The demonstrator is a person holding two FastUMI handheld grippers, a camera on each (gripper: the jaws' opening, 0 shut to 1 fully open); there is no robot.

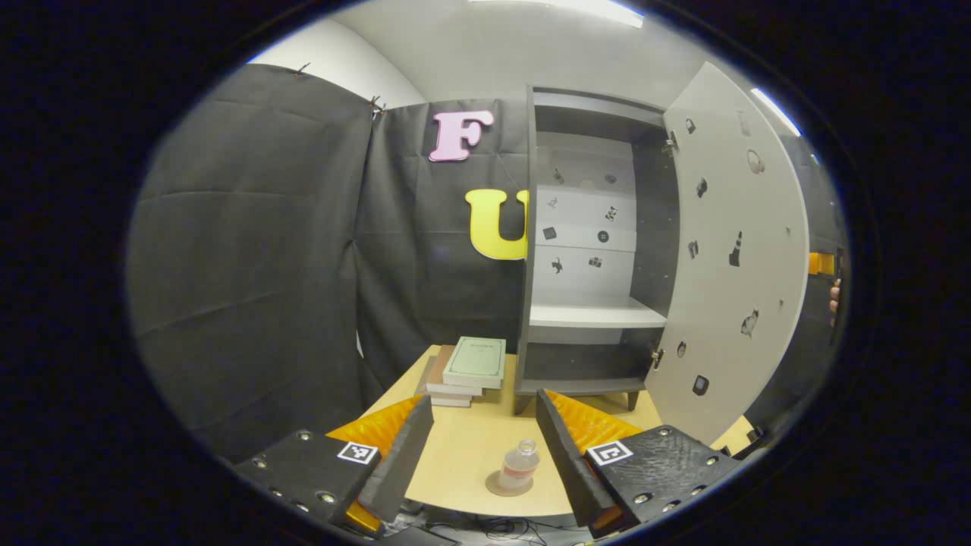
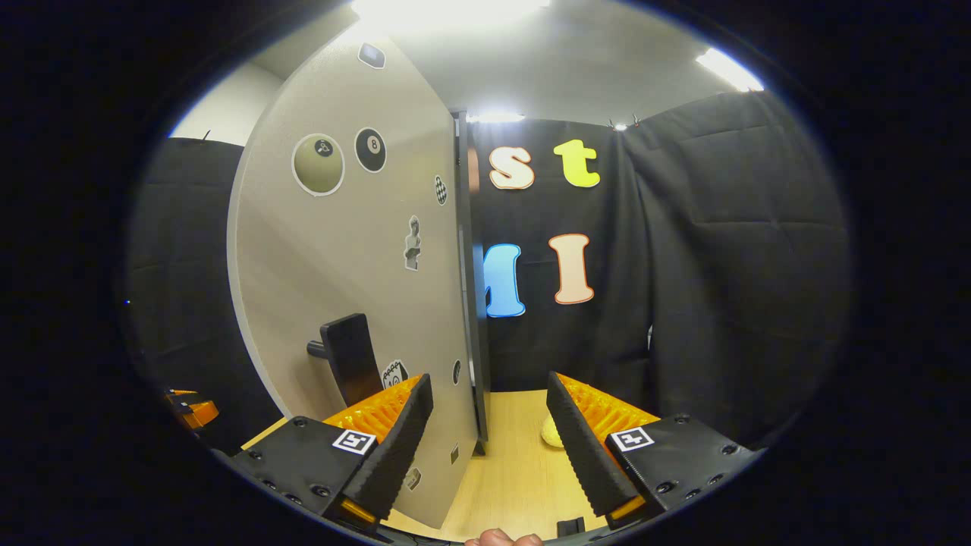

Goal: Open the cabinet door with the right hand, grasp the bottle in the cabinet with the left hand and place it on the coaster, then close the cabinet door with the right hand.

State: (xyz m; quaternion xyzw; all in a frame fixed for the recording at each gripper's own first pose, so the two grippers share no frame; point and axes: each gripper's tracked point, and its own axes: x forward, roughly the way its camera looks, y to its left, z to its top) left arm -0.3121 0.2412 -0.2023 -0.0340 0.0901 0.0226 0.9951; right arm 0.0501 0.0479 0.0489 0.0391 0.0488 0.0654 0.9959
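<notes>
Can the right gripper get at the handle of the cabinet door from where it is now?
Probably yes. The right gripper is open, and the handle sticks out from the open door just left of its fingers, with nothing between them.

Left gripper view sits back off the table [image 1: 470, 447] edge, facing the open cabinet [image 1: 584, 250] at one o'clock, a fair way off. Right gripper view hangs close by the door [image 2: 356, 265] at eleven o'clock. Both catch that door [image 1: 728, 258] and the tabletop.
</notes>
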